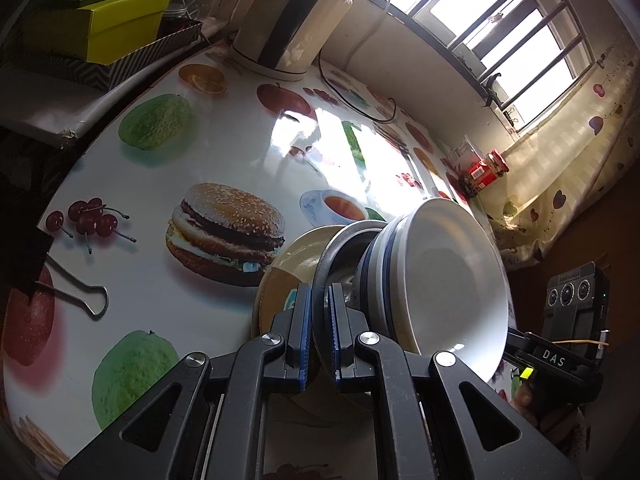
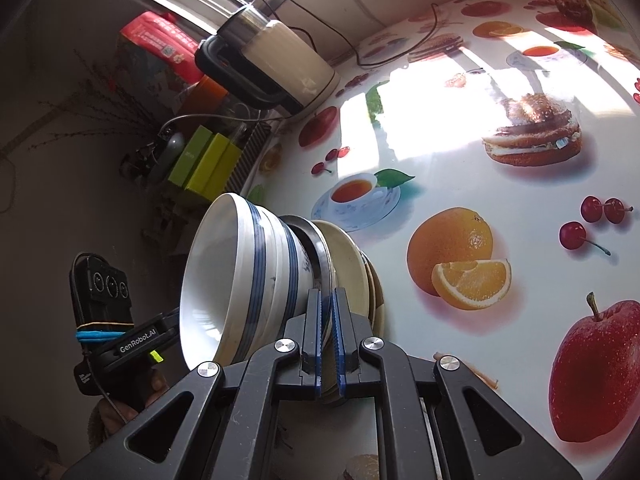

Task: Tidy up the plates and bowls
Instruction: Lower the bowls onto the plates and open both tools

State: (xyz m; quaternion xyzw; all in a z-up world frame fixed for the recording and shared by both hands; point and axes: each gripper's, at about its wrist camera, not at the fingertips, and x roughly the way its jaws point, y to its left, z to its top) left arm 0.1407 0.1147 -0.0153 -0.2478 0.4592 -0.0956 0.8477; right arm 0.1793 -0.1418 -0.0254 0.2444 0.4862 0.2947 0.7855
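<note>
Stack of bowls and plates (image 1: 400, 280) over table (image 1: 160, 152), metal plate rim (image 2: 326, 280) clamped between both jaws

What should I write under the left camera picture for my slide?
Left gripper shut on a metal dish's rim, carrying stacked bowls above a fruit-print table.

Left gripper (image 1: 319, 332) clamps metal plate (image 1: 326, 280) rim; white bowls (image 1: 444, 280) stacked.

A kettle (image 1: 288, 20) is seen on the picture-covered table (image 1: 160, 280). Green boxes (image 1: 116, 20) and a red jar (image 1: 490, 170) are placed near the edges.
</note>
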